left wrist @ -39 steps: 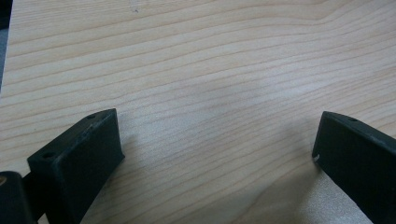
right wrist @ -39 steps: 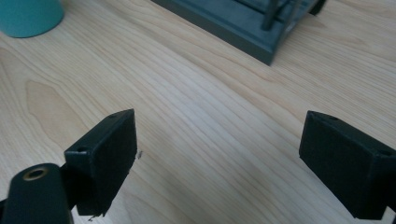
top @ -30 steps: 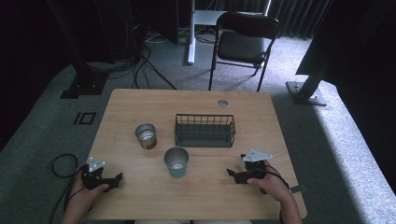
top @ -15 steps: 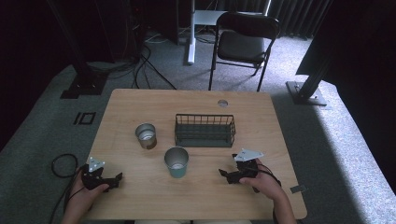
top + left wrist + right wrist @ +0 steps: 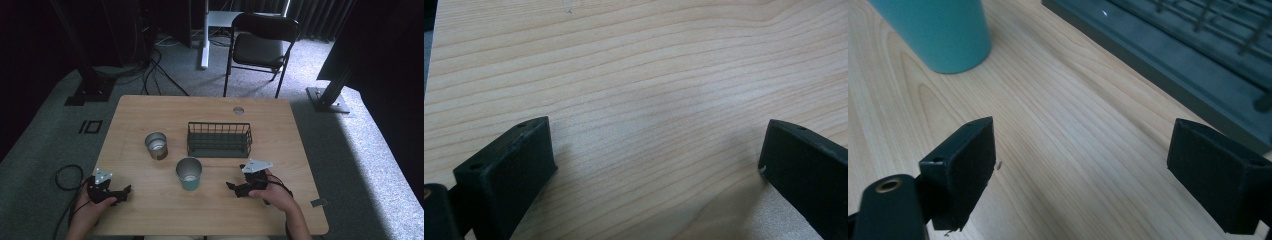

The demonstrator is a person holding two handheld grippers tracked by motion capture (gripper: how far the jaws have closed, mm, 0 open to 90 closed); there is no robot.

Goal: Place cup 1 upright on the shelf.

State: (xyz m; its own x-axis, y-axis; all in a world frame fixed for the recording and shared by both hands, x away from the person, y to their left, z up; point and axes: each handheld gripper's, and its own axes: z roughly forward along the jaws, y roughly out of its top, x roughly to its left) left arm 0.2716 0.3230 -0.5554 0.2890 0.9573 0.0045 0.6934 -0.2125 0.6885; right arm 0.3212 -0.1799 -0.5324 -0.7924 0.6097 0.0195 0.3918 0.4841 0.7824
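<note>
Two grippers stood released, yet the right gripper lay nearer the teal cup, upright just leftward toward the worktop's near edge.

The left gripper looked down on a pale wooden table whose grain ran in long bands from nine o'clock toward three o'clock. Its two black jaws stood wide apart, one rising at about seven o'clock, the other at about four o'clock, with bare wood between them. A dark strip edged the frame at ten o'clock.
</note>
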